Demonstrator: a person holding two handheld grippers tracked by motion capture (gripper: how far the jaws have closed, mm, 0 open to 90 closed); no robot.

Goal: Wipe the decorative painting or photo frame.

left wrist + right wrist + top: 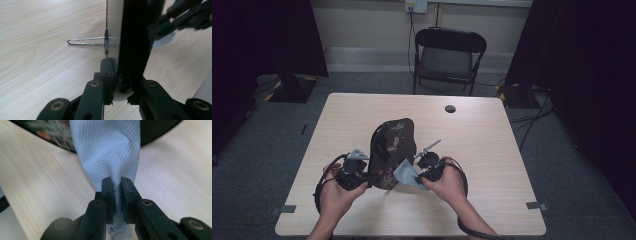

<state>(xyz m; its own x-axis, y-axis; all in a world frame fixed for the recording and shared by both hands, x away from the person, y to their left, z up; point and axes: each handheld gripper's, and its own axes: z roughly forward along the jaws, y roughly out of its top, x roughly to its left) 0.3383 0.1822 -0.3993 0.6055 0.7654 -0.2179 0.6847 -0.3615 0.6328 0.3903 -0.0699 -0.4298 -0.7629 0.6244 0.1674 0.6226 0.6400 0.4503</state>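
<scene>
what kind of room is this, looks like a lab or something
Probably a recording or test room rather than a home: a lone pale wooden table on grey carpet, black curtains on both sides, a black folding chair by the wall, and cables trailing across the floor.

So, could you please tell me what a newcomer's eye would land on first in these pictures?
First comes the dark floral-patterned panel, standing upright near the middle of the wooden table, its near edge clamped by the left hand-held gripper. Next is the pale grey mesh cloth, pinched in the right hand-held gripper just beside the panel. Behind the table stands a black folding chair.
</scene>
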